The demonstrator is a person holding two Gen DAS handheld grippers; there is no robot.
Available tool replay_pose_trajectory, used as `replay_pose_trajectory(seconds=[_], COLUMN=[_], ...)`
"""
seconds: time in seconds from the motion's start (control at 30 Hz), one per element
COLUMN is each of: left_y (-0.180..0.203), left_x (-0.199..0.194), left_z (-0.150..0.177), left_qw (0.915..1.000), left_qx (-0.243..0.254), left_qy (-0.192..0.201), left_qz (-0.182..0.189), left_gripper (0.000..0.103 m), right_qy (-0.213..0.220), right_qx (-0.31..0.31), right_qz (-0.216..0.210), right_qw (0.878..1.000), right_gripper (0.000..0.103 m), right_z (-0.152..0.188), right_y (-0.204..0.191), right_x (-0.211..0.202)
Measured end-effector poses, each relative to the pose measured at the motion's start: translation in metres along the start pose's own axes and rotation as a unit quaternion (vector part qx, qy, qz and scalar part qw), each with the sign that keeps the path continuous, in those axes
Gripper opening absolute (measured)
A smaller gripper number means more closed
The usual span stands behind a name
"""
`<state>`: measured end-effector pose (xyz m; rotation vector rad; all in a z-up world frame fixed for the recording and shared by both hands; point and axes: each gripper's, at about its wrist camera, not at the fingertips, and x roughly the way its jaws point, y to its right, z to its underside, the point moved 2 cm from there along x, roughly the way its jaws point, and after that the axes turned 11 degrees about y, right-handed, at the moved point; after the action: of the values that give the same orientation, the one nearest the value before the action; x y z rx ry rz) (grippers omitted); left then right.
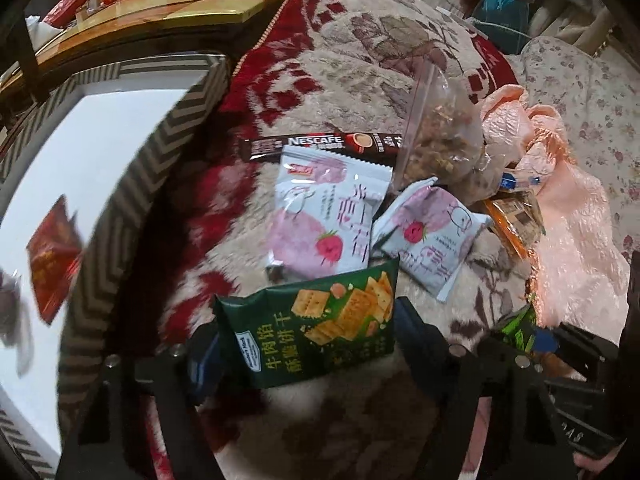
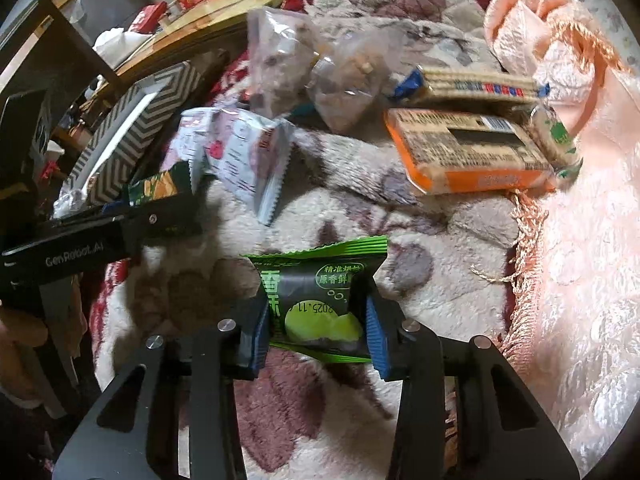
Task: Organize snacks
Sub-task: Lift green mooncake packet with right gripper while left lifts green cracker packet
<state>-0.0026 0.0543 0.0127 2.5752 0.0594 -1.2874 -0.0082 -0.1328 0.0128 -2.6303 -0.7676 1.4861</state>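
NESCAFE on coffee stick (image 1: 324, 145); 2025.11 on green packet (image 2: 320, 304); GenRobot.AI on left gripper (image 2: 80, 256).

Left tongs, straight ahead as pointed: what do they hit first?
The dark green cracker packet, already between the left tongs. Past it, probably the pink-and-white strawberry packet on the blanket; depth is unclear.

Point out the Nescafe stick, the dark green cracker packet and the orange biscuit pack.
Nescafe stick (image 1: 320, 142): left wrist view, on its printed logo.
Dark green cracker packet (image 1: 316, 332): left wrist view, on its front.
Orange biscuit pack (image 2: 472, 152): right wrist view, on its label.
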Motion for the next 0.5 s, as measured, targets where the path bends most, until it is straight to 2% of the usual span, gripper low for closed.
replay_pose_trajectory(seconds=[0.5], left_y=[-0.013], left_x=[-0.057], left_z=[-0.006], left_qw=[0.9978], left_qx=[0.012], left_qy=[0.058], left_qz=[-0.028], left_gripper=[0.077], right_qy=[0.019], right_qx=[-0.029], right_qz=[-0.023], right_qw=[0.999], right_gripper=[0.039], right_z=[-0.015], right_y=[-0.040], right_x=[-0.016])
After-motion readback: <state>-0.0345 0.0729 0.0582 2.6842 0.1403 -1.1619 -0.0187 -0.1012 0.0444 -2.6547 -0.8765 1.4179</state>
